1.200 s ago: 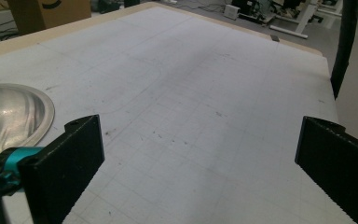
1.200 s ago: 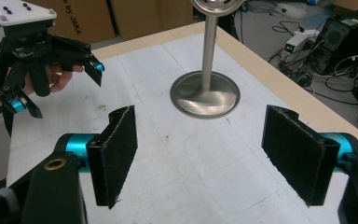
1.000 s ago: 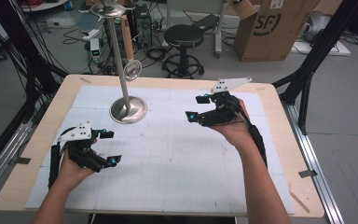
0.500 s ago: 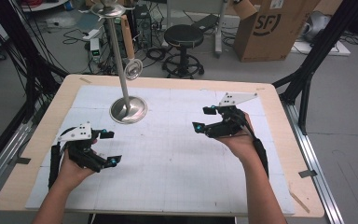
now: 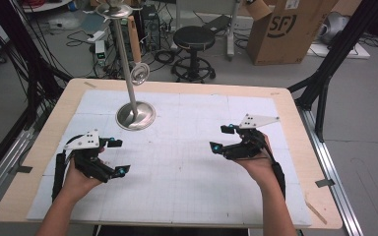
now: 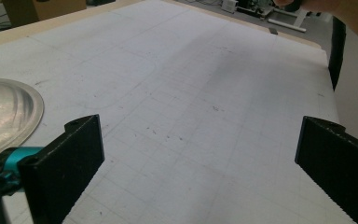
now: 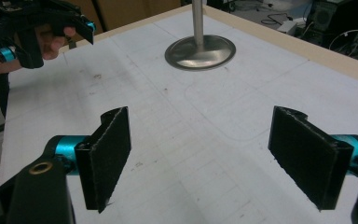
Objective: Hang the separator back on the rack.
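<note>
Stand rests on the table, well apart from both wide-jawed hand-held grippers.

Well beyond my right gripper I see a cardboard box, a black stool beside it.

We see even, bright indoor light; soft shadows lie on the table, a mild sheen marks the metal stand base, and the high view is slightly soft.
</note>
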### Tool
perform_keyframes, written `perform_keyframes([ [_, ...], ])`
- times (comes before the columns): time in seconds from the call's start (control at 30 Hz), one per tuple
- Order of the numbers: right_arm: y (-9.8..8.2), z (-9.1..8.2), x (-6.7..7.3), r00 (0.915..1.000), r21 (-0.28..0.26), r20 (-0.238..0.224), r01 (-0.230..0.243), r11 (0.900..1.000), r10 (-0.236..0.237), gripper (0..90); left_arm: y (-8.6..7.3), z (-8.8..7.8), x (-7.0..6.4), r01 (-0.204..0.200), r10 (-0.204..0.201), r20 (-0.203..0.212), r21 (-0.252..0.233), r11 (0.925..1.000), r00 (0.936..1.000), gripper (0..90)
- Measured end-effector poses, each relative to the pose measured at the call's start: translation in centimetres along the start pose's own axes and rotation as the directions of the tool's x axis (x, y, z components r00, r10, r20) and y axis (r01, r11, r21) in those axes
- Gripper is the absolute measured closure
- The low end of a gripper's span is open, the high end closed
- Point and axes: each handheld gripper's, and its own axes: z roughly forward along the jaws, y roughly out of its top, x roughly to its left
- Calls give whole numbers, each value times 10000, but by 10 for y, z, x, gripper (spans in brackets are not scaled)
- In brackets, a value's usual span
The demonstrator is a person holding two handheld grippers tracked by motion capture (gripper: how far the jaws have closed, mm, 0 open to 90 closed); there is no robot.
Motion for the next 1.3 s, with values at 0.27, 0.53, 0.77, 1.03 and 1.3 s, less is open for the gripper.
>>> perform_keyframes([
  [0.27, -18, -1, -3, 9996, -217, 9, -281, 9994, 281, 188, -1, 2, 1, 36, -36, -25, 45, 10000, 10000, 17],
  [0.53, -21, 1, -1, 9996, -36, -23, -287, 9996, 286, 167, -1, 1, 2, 49, -49, -6, 0, 10000, 10000, 17],
  [0.77, -24, 5, 0, 9995, 119, -144, -276, 9995, 278, 155, -1, 1, 2, 38, -38, -8, 8, 10000, 10000, 18],
  [1.03, -26, 7, -2, 9989, 271, -184, -433, 9987, 438, 147, -2, 2, 2, 17, -18, 49, 112, 9999, 10000, 17],
  [1.3, -26, 7, 0, 9991, 317, -159, -376, 9988, 381, 147, -1, 1, 2, 16, -16, 11, 37, 10000, 10000, 18],
])
